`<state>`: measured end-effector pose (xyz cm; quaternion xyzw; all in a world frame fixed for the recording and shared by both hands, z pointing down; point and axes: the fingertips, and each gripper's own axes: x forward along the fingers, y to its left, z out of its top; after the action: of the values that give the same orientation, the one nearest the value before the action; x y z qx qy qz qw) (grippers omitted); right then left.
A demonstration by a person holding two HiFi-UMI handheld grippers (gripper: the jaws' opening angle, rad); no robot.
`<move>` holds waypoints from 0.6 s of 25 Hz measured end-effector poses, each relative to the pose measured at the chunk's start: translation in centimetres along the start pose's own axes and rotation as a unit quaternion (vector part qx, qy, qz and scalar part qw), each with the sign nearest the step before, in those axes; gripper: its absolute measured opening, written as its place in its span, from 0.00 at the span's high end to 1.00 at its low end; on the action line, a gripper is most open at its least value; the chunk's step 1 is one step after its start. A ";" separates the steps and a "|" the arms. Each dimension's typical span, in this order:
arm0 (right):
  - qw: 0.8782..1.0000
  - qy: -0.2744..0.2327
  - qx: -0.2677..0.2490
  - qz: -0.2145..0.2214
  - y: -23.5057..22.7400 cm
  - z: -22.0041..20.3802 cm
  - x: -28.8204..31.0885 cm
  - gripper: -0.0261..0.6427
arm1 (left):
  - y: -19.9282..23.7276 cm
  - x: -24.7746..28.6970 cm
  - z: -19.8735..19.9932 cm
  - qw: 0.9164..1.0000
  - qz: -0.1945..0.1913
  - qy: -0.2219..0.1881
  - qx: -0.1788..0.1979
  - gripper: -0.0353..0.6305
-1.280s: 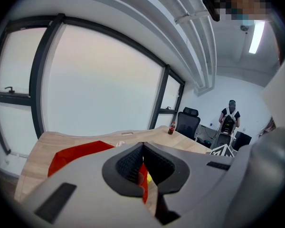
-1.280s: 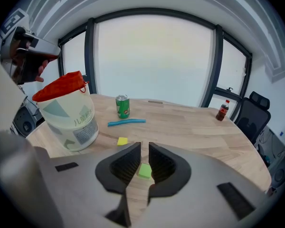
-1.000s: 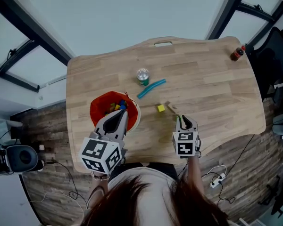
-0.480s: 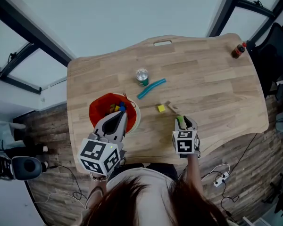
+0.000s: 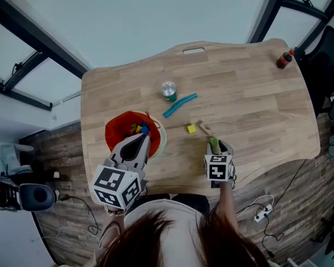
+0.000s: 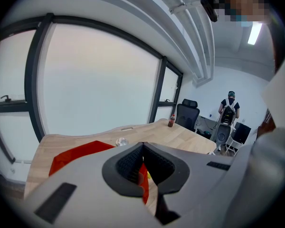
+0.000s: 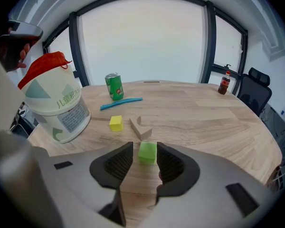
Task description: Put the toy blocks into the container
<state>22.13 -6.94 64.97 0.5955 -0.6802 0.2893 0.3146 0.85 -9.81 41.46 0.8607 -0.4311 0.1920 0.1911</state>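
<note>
A green block (image 7: 147,152) stands on the wooden table (image 5: 250,110) between the jaws of my right gripper (image 7: 145,148). Those jaws have just been opening; a gap shows on the block's left side. In the head view the right gripper (image 5: 215,145) is near the table's front edge. A yellow block (image 7: 116,123) and a notched wooden block (image 7: 140,128) lie just beyond it. The container (image 7: 57,108), a white bucket with a red liner, holds several coloured blocks (image 5: 138,128). My left gripper (image 5: 145,136) hangs over its near rim, shut and empty.
A green can (image 5: 168,90) and a blue stick (image 5: 179,104) sit past the blocks toward the table's middle. A small dark bottle (image 5: 283,59) stands at the far right corner. In the left gripper view, office chairs and a person (image 6: 229,113) are beyond the table.
My right gripper has sunk to the table and its jaws have spread, so the green block now shows between them. The left gripper has stayed over the bucket.
</note>
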 end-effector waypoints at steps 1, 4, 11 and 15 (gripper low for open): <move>1.000 0.002 0.003 -0.001 -0.1 -0.1 0.1 0.74 | 0.0 0.0 0.0 1.000 0.001 0.001 0.001 0.93; 1.000 0.006 0.007 0.000 -0.3 -0.5 0.4 0.74 | 0.1 0.0 -0.2 1.000 0.005 0.006 0.002 0.93; 1.000 0.017 0.010 0.007 -0.2 -1.1 1.4 0.73 | 0.3 0.3 -0.5 1.000 0.011 0.016 0.005 0.93; 1.000 0.017 0.016 0.004 -0.3 -1.3 1.9 0.73 | 0.4 0.5 -0.6 1.000 0.013 0.020 0.004 0.93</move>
<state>22.35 -7.24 67.27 0.5931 -0.6723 0.3111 0.3154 0.68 -10.08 42.30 0.8517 -0.4374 0.2139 0.1936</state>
